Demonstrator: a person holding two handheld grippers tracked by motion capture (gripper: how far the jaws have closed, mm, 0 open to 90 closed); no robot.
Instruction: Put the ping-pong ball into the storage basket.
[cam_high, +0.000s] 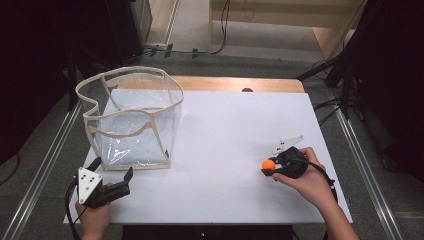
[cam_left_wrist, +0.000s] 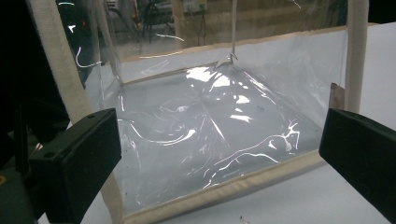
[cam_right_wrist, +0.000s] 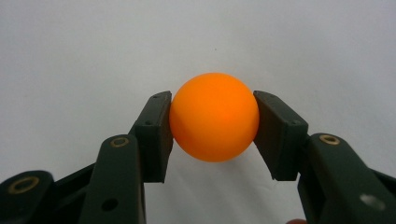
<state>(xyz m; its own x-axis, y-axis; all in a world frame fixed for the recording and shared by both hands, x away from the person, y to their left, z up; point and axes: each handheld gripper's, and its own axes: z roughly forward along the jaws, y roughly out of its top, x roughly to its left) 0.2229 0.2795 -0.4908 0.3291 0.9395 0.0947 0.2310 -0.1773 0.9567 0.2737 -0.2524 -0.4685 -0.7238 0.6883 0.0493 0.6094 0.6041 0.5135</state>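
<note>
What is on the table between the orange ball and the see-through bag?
Nothing. In the high view, only bare white table lies between the orange ball and the see-through bag.

Even overhead light falls bright on the white tabletop, while the room around it sinks into near black. White glare streaks the clear bag in the left gripper view. The orange ball is sharp, its shadow faint; the high view is soft.

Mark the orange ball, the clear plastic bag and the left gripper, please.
Round orange ball (cam_right_wrist: 214, 116), right gripper view, centre of its front.
Clear plastic bag with beige trim (cam_high: 134, 137), high view, front wall.
Left gripper (cam_high: 112, 172), high view, between its open jaws.
</note>
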